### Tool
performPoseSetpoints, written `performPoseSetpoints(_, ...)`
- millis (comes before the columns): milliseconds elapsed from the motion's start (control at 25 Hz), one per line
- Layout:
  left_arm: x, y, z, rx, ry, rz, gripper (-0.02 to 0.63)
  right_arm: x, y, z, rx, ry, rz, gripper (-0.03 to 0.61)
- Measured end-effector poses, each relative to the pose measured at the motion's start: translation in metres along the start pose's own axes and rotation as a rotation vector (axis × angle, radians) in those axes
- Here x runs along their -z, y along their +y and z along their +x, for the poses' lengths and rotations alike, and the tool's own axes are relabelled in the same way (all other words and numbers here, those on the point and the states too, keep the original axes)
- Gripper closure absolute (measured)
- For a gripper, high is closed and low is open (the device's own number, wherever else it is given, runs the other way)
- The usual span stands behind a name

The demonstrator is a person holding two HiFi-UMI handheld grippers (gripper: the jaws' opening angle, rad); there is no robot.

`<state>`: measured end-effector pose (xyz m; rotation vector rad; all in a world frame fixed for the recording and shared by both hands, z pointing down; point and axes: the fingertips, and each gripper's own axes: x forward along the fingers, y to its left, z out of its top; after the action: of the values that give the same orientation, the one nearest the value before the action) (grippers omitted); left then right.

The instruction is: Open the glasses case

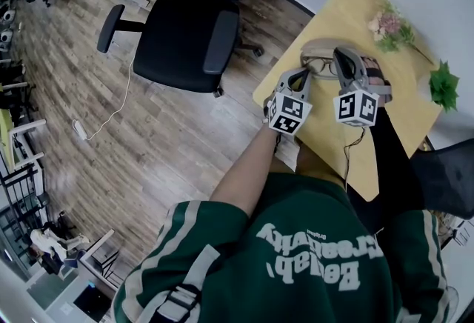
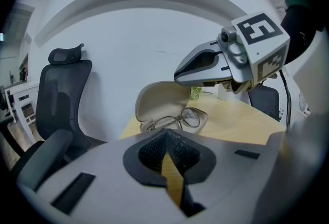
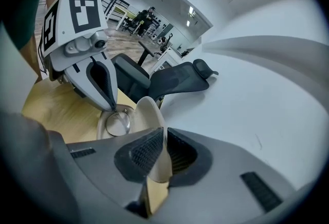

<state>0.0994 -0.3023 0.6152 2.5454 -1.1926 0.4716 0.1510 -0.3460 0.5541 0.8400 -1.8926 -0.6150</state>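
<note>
Right hand-held gripper [image 3: 163, 153] clamps 1 glasses case [image 3: 147, 113] lid | left hand-held gripper [image 2: 167, 153] together, empty | 1 spectacles [image 2: 180, 119] inside

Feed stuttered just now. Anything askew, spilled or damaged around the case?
Nothing stands out. The glasses case sits open on the table, glasses lying in it, its lid upright and pinched by the right hand-held gripper.
</note>
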Motion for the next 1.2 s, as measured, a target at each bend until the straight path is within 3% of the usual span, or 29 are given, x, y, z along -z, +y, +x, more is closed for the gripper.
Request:
performPoseSetpoints(720,-0.001,-0.001,-0.001,0.021,-0.002,0.015,0.6,0.016,-0.032,0.054,-0.098,0.032,0.061,0.547)
performPoseSetpoints(1200,0.002,-0.001,-0.003,0.034,0.011,0.034,0.6,0.033,-0.023,0.092,-0.198,0.081,0.122,0.569)
